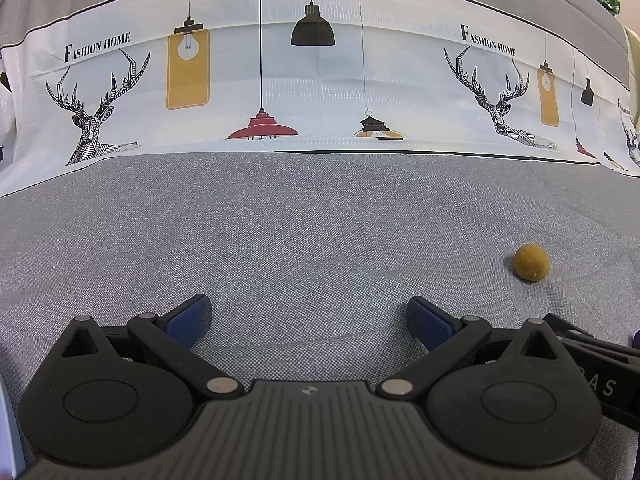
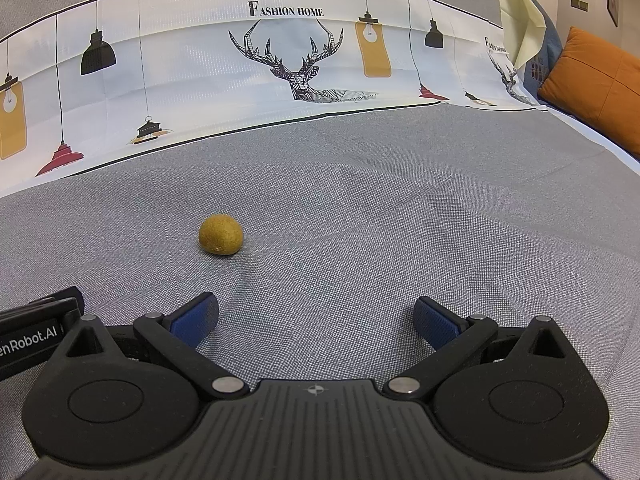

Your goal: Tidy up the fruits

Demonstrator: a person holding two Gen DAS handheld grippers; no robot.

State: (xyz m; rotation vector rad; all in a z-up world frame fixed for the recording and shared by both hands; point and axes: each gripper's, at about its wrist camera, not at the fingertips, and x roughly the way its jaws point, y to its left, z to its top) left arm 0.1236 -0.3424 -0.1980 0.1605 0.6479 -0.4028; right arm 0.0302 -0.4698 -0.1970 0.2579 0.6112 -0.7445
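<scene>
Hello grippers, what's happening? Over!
Left gripper open, empty. Right gripper open, empty. Kiwi on grey cloth, untouched. Nothing in the way.

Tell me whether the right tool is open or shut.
Open. The right tool has its blue fingers spread wide with only grey cloth between them; the kiwi lies ahead and left, untouched.

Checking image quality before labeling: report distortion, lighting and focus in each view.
Left wrist view: strong fisheye bowing of the printed cloth, even soft light, kiwi sharp with a faint shadow. Right wrist view: same bowing, kiwi crisp, orange cushion stretched at the edge, no glare.
</scene>
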